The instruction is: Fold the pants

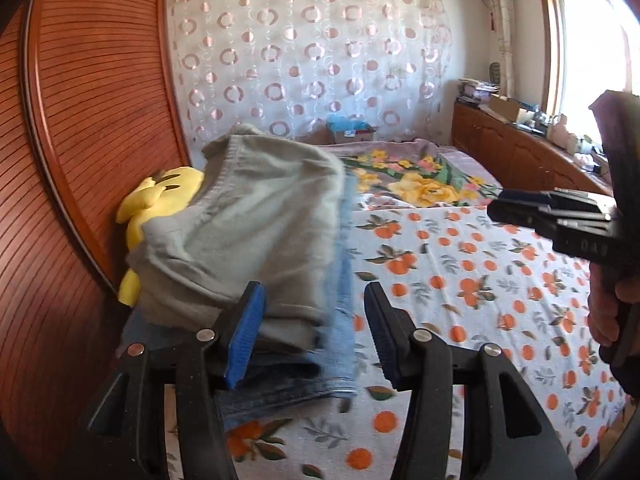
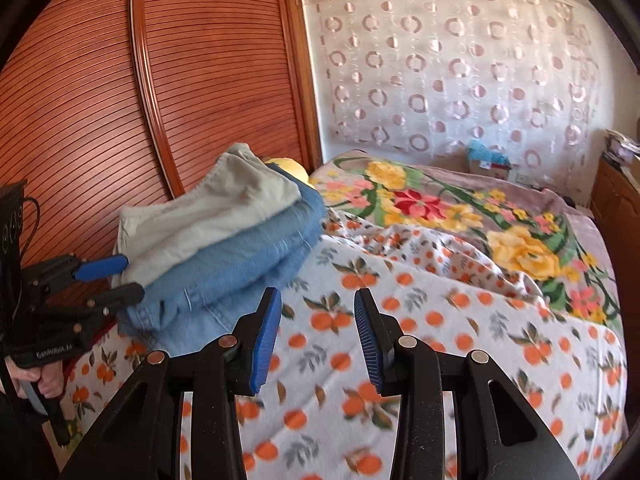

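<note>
You see a bed [image 2: 460, 320] with an orange-fruit sheet and a flowery blanket [image 2: 460, 208]. A big brown wooden door [image 2: 120, 100] stands beside it. A bright window [image 1: 588, 40] lets sunshine in.

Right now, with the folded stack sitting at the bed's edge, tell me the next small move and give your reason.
Probably draw the left gripper back from the stack. Its jaws stand apart at the corner of the grey pants and the blue jeans, pressing on neither. The pile looks folded, grey on blue. The right gripper hangs open over the orange-print sheet, holding nothing.
</note>
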A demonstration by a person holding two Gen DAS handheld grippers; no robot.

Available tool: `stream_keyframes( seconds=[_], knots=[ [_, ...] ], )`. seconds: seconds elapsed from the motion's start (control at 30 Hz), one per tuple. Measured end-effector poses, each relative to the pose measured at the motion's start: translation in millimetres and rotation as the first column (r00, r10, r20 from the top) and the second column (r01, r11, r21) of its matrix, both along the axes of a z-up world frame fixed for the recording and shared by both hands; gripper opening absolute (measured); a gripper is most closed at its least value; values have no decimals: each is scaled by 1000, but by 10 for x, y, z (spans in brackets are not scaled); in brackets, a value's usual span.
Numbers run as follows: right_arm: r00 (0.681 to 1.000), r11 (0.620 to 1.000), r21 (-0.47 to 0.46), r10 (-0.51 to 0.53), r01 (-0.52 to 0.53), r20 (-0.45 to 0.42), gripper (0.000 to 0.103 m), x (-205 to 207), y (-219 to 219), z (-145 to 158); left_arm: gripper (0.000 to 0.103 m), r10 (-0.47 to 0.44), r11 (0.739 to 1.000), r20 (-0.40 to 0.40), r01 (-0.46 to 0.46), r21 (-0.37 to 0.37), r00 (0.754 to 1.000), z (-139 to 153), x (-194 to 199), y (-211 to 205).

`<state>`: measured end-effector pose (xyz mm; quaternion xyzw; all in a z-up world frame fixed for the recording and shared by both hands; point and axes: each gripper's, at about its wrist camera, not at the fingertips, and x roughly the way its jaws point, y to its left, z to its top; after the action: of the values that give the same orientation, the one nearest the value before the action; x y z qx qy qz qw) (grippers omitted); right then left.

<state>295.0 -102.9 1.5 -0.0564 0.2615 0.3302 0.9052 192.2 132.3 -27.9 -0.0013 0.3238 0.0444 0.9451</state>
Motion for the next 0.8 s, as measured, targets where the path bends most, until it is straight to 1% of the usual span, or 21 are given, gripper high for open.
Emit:
stream_keyframes(
  seconds=[0.07, 0.17, 0.23, 0.33, 0.43, 0.6, 0.7, 0.8],
  knots=[
    [1000, 1000, -1, -26, 26, -4, 40, -112, -113, 1, 54, -18, 1000, 4, 18, -7, 1000, 8, -13, -97],
    [998, 998, 8, -61, 61, -19, 40, -252, -282, -2, 63, -57, 998, 16, 57, -21, 998, 18, -26, -257],
    [996, 996, 6, -89, 89, -21, 40, -346, -397, -20, 79, -85, 996, 25, 86, -38, 996, 17, -31, -378],
    [991, 992, 6, -129, 129, -20, 40, -467, -549, -34, 82, -128, 991, 33, 129, -40, 991, 8, -21, -586],
    [985, 985, 8, -171, 172, -24, 42, -596, -704, -48, 82, -156, 987, 33, 157, -38, 987, -1, 2, -770],
    [973, 973, 9, -228, 229, -25, 57, -838, -893, -75, 82, -220, 974, 33, 221, -47, 975, -22, -8, -1052],
    [966, 966, -2, -259, 259, -25, 61, -965, -926, -85, 82, -232, 971, 25, 233, -49, 972, -45, -13, -1185],
    [958, 958, -3, -287, 287, -28, 65, -1113, -933, -78, 82, -229, 973, 14, 229, -25, 973, -82, -31, -1313]
  ],
)
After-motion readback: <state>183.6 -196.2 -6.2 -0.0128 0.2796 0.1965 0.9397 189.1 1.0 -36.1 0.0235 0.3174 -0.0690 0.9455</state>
